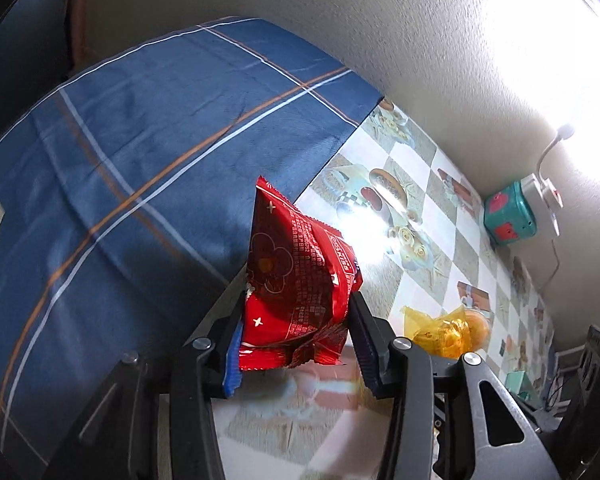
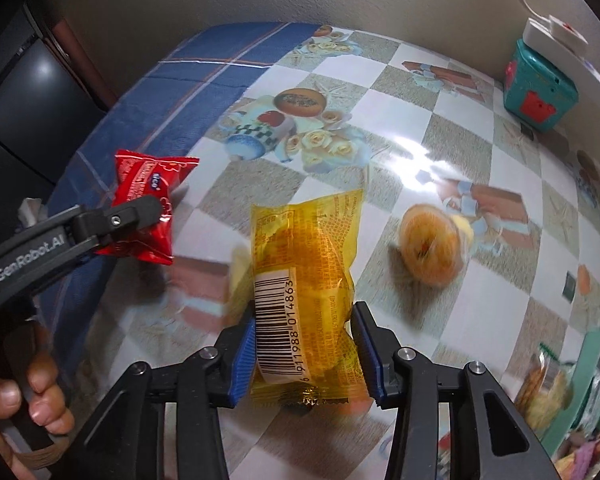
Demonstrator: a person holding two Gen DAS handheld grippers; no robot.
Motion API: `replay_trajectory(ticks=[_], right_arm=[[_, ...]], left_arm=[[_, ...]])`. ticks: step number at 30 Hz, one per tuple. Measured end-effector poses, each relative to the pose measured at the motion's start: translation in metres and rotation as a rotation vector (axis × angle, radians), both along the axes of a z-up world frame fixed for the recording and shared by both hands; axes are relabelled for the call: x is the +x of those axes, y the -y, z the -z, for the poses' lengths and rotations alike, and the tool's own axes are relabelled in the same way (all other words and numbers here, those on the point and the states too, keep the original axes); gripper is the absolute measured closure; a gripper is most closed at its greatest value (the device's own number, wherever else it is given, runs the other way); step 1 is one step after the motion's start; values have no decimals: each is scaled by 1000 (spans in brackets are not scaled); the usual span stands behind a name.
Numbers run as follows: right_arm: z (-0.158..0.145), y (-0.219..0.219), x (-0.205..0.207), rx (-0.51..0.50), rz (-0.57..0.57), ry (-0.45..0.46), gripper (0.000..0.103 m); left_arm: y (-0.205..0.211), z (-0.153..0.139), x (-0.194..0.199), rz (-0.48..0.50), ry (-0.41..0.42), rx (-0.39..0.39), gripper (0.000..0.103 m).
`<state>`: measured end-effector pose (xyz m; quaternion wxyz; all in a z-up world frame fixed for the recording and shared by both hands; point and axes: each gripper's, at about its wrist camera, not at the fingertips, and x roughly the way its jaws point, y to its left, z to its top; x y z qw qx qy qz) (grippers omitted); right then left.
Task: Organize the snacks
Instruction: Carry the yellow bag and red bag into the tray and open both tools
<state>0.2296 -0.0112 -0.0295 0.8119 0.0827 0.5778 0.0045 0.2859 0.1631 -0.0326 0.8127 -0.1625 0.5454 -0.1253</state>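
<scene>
The left hand-held gripper [image 1: 296,344] is clamped on a red snack packet [image 1: 300,280]; the right hand-held gripper [image 2: 304,356] pinches a yellow snack packet [image 2: 304,280]. Beneath both lies the desk [image 2: 400,92], covered in glossy checked oilcloth, with blue plaid cloth [image 1: 140,140] to their left and a textured wall [image 1: 380,20] ahead.

One red packet [image 2: 150,204], two yellow packets [image 2: 306,280].
</scene>
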Motion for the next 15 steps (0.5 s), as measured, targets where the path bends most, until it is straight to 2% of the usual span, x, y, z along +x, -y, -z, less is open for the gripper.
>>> replay_trajectory(ticks=[10,15], right_arm=[[-14,8,-67,90,62,47,55],[-27,29,-99,115,146,66,55]], left_arm=[[-14,-13,-42,-49,-41,-56,55],[-5,-40,-61,-38,-11,-46,55]])
